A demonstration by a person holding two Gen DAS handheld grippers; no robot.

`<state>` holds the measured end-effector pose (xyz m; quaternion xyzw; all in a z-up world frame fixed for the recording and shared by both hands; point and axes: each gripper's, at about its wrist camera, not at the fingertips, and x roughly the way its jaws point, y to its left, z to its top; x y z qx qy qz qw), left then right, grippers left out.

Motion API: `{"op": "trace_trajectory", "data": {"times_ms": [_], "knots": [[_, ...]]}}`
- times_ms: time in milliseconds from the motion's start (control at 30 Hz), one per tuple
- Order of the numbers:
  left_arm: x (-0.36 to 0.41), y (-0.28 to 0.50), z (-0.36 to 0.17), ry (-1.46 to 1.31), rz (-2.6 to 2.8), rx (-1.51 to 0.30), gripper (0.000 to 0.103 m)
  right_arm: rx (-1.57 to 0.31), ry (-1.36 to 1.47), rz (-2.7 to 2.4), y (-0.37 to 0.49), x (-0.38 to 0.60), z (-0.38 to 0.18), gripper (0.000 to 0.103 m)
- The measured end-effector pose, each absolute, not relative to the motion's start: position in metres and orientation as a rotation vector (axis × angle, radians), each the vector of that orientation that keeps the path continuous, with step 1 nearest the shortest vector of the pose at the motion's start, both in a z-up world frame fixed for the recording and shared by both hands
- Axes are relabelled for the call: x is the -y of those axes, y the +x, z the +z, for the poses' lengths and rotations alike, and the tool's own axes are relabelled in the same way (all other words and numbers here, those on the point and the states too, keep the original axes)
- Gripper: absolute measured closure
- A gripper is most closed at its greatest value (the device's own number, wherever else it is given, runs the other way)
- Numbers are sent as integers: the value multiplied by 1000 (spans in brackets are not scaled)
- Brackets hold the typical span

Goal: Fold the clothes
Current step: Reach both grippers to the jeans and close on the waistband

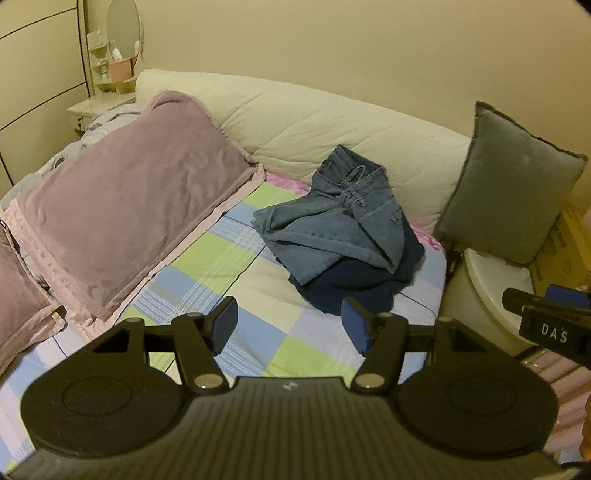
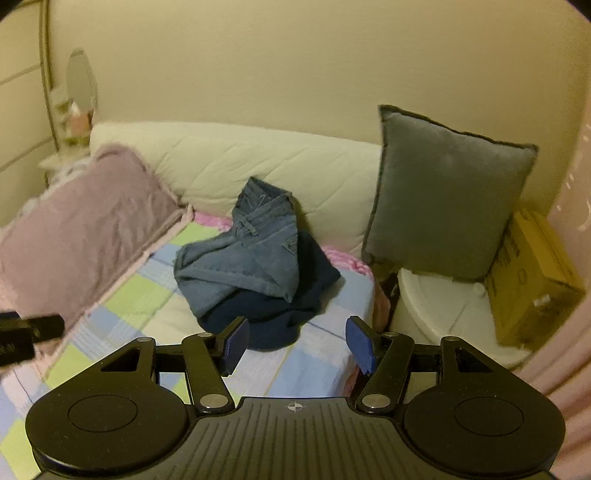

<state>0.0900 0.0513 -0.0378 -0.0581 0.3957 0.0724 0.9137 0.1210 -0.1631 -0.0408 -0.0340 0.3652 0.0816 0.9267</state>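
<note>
A crumpled pair of blue jeans (image 1: pixel 332 225) lies on top of a dark navy garment (image 1: pixel 354 284) at the far side of the checked bed cover (image 1: pixel 229 273), against the cream headboard. Both show in the right wrist view too, the jeans (image 2: pixel 243 258) over the navy garment (image 2: pixel 273 314). My left gripper (image 1: pixel 290 323) is open and empty, held above the bed short of the clothes. My right gripper (image 2: pixel 297 343) is open and empty, just short of the navy garment's near edge. The right gripper's tip shows at the right edge of the left wrist view (image 1: pixel 546 314).
A large mauve pillow (image 1: pixel 125 206) lies along the left of the bed. A grey cushion (image 2: pixel 443 199) leans at the right over a white round table (image 2: pixel 443 306). A yellow cardboard box (image 2: pixel 532 280) stands beside it. A dresser with a mirror (image 1: pixel 122 33) is far left.
</note>
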Motion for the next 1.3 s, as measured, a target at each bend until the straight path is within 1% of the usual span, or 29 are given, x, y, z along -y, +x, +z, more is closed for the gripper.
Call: {"op": "trace_trajectory", "data": {"times_ms": [300,600,867,1300], "knots": [[-58,153,-70,-166,137,-852,45,-806,-69,228,183,173,-73,42],[-64,233,-117,-216,137,-902,46,-840,-73,250,259,188,-112,42],[-83,294,-164,-279,175,-952,46,-856,-103,319,323,180,-148,42],[-111,366,-251,-413,235,-1076,46,-992,-142,351,407,157,-230,42]]}}
